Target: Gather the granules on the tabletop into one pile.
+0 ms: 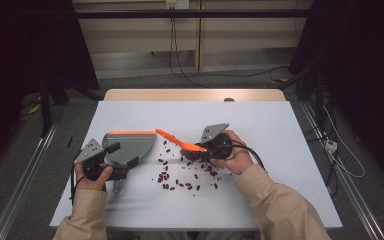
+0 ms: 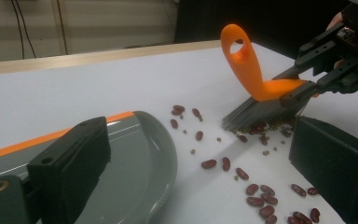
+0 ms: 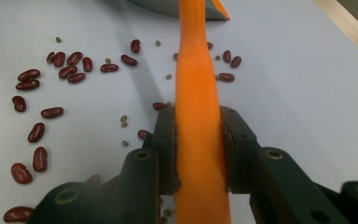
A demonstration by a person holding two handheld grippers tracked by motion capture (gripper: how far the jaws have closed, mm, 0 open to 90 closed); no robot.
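At the left of the bench [image 1: 130,210], the left hand-held gripper [image 1: 111,171] is clamped on the handle of a grey dustpan [image 1: 130,146] with an orange edge, holding it flat with its open mouth turned right, toward the spill. Between the two hands, dark red beans [image 1: 180,175] and a few small green ones [image 3: 123,121] lie scattered on the white top, well apart from one another; the nearest sit just beside the pan's lip, and the pan looks empty. At the right, the right hand-held gripper [image 1: 196,152] is clamped on the orange handle of a small brush [image 1: 180,141], whose grey bristles [image 2: 256,112] rest on the bench at the far right edge of the spill.

The sweeping step seems to be under way, with hardly anything gathered yet. The next move calls for a low stroke leftward, bristles pressed down, driving the beans into the pan while the left hand keeps the lip tight to the surface.

Little stands in the way; the beans near the person lie outside the stroke's line and may roll off.
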